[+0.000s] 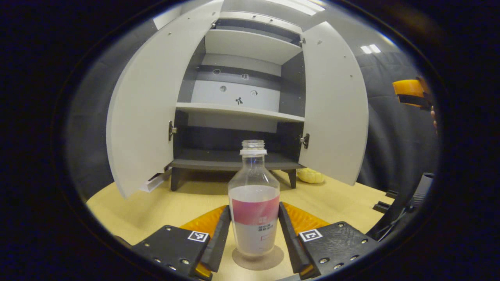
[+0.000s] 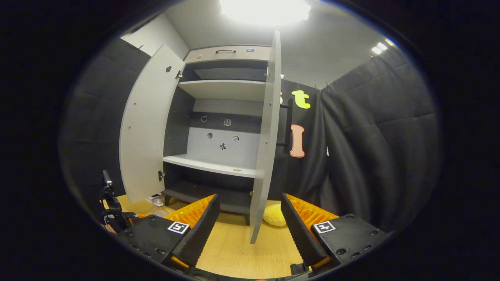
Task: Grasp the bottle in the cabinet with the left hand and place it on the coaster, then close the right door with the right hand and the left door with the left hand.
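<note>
Left tool (image 1: 254,234) sits low and level over the desk (image 1: 156,203), its two fingers flanking the bottle (image 1: 254,207) closely; whether the pads press the sides cannot be told. That bottle stands upright between them on the round coaster (image 1: 258,258), uncapped and partly filled. Straight ahead of this tool, beyond the bottle, stands the cabinet (image 1: 238,109) with both doors swung open, the left door (image 1: 144,117) and the right door (image 1: 336,105). A yellow object (image 1: 310,176) lies by the cabinet's right foot.

Right tool (image 2: 248,230) is held low above the desk with its fingers spread wide and nothing between them. Just ahead, the right door (image 2: 267,136) stands edge-on. Far to its left, low down, the left tool (image 2: 113,210) shows partly.
</note>
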A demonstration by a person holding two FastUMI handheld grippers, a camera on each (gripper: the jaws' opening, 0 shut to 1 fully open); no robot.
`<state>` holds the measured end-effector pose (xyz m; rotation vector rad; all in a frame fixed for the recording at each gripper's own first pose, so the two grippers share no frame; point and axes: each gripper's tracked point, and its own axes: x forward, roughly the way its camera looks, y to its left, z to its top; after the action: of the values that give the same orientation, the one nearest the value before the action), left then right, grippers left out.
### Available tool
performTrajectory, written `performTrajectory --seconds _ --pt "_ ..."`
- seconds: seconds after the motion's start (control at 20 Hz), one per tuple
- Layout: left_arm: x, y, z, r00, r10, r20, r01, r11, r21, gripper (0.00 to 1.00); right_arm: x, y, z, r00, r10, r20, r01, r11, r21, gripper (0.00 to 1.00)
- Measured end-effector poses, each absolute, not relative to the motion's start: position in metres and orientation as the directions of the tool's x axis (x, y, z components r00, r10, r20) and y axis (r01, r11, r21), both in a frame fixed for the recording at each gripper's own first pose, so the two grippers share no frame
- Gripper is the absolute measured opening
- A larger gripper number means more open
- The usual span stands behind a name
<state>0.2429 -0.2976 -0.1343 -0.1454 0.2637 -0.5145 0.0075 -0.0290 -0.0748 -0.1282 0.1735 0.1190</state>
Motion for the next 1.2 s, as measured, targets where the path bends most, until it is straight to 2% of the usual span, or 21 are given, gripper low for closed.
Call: performTrajectory --seconds 0.65,0.7,0.75,0.85,1.2 --pt "0.242 -0.298 -0.148 0.845 -0.484 -0.226 0.457 0.874 -0.163 0.70 0.000 -0.019 -0.095 0.959 0.138 -0.247 -0.165 0.982 -0.093 0.99" --pt "0.241 -0.297 -0.148 0.846 -0.479 -0.233 0.453 0.877 -0.160 0.76 0.001 -0.020 -0.097 0.959 0.139 -0.248 -0.165 0.982 -0.091 0.99" --pt "0.242 -0.296 -0.149 0.847 -0.474 -0.241 0.448 0.880 -0.154 0.77 0.001 -0.021 -0.098 0.959 0.139 -0.248 -0.164 0.983 -0.086 0.99" --pt "0.238 -0.289 -0.143 0.858 -0.455 -0.238 0.433 0.890 -0.139 0.94 0.001 -0.024 -0.097 0.961 0.136 -0.241 -0.158 0.985 -0.072 0.99" --pt "0.244 -0.279 -0.097 0.899 -0.405 -0.167 0.389 0.914 -0.117 0.89 0.002 -0.040 -0.089 0.966 0.133 -0.223 -0.137 0.991 -0.002 0.99"
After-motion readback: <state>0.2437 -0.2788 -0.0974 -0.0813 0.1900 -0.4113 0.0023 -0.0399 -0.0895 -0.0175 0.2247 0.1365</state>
